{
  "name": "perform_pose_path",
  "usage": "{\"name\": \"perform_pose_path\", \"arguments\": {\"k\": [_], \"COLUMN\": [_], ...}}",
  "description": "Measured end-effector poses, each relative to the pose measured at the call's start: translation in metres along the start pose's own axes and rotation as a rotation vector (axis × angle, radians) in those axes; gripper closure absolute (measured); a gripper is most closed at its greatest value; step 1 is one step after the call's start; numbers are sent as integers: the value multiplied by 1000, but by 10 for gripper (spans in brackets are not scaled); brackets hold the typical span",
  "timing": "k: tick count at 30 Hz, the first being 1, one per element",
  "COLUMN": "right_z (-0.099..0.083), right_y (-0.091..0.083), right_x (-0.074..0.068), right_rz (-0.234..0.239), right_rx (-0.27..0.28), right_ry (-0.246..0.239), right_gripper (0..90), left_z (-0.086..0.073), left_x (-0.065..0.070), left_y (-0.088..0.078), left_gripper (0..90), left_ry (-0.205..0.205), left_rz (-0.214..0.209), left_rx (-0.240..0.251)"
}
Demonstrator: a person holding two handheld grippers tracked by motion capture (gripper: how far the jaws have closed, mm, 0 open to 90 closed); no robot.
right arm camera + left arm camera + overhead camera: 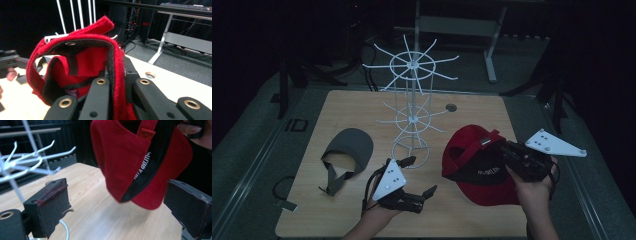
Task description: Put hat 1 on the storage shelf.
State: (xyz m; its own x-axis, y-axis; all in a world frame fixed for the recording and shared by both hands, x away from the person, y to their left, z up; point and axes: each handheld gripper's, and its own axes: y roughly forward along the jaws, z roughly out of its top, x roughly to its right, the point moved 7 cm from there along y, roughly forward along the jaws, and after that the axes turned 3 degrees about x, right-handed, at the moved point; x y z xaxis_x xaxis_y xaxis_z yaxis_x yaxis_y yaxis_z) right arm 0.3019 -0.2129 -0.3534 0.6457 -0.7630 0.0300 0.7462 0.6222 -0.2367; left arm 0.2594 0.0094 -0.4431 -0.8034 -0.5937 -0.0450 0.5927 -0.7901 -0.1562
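Lifting the red cap [479, 167] beside the white rack [411, 107], soft and light.
Right gripper [512, 155] clamping its sagging rim; left gripper [416, 180] gaping empty, nearing the stiffer brim.

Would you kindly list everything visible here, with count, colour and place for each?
Red fabric cap with black inner band: one, red, right side of table, held off the surface by the right tool.
Grey fabric visor: one, grey, lying left of the rack.
White wire hook rack: one, white, standing mid-table.
Light wooden table: one, pale wood, under everything.
Grey metal frame: one, grey, behind table.
Left tool: one, black, open, front centre.
Right tool: one, black, shut on cap.
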Motion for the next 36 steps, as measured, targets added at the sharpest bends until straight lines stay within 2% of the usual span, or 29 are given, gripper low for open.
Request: {"name": "perform_pose_path", "arguments": {"k": [3,7,14,21,24,25,33,36], "right_z": [1,2,5,4,3,2,-5,-9], "right_y": [0,1,1,-1,-1,-1,1,1], "right_x": [-4,-11,-17,-20,-20,-20,-23,-23], "right_rz": [15,34,63,72,77,80,87,90], "right_rx": [4,10,21,20,17,16,6,3], "right_ry": [-1,-3,-4,-11,-7,-8,-5,4], "right_gripper": [865,865,865,865,865,865,864,864], "left_z": [8,16,25,42,49,51,62,63], "left_x": [7,4,5,2,0,0,-6,-8], "left_y": [15,29,47,56,54,55,53,54], "left_gripper": [63,63,67,161,284,357,808,852], "left_ry": [30,44,34,40,40,37,29,20], "left_rz": [-10,16,8,46,53,50,121,130], "left_rx": [1,0,-6,-3,23,29,44,40]}}
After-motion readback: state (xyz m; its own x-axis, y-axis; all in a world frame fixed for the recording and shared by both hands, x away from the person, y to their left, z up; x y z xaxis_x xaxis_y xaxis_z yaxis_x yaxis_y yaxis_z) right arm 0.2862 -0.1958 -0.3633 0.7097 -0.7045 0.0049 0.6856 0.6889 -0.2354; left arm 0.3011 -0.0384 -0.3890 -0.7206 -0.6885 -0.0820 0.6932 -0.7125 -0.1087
